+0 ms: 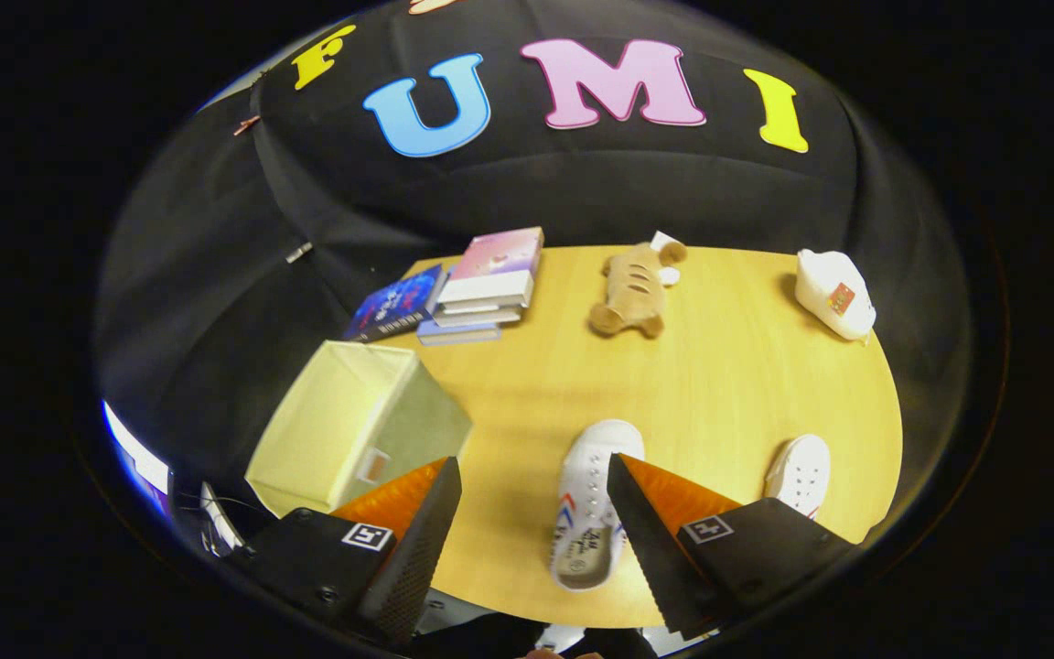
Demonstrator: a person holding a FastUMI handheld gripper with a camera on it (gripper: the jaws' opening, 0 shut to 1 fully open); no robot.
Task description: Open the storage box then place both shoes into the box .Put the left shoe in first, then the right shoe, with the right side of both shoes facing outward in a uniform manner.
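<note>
The gripper (534, 476) hovers wide open, gripping nothing, above a smooth wooden table (719, 384). A white canvas shoe (589, 499) lies between its fingers; the second shoe (800, 473) lies beside, with the open, square fabric box (353, 426) opposite.

The hand-held gripper (534, 476) is hanging wide apart, and its right finger (646, 531) is covering one side of the shoe (587, 513) lying between the fingers. The second shoe (799, 471), near the surface's (719, 384) right edge, is showing just its toe; the finger's mount is hiding the rest. The left finger is masking the box's (353, 426) near corner. The lowest books in the stack (481, 293) are peeking out as thin edges. The sticker on the white pouch (833, 293) is too small to make out.
</note>
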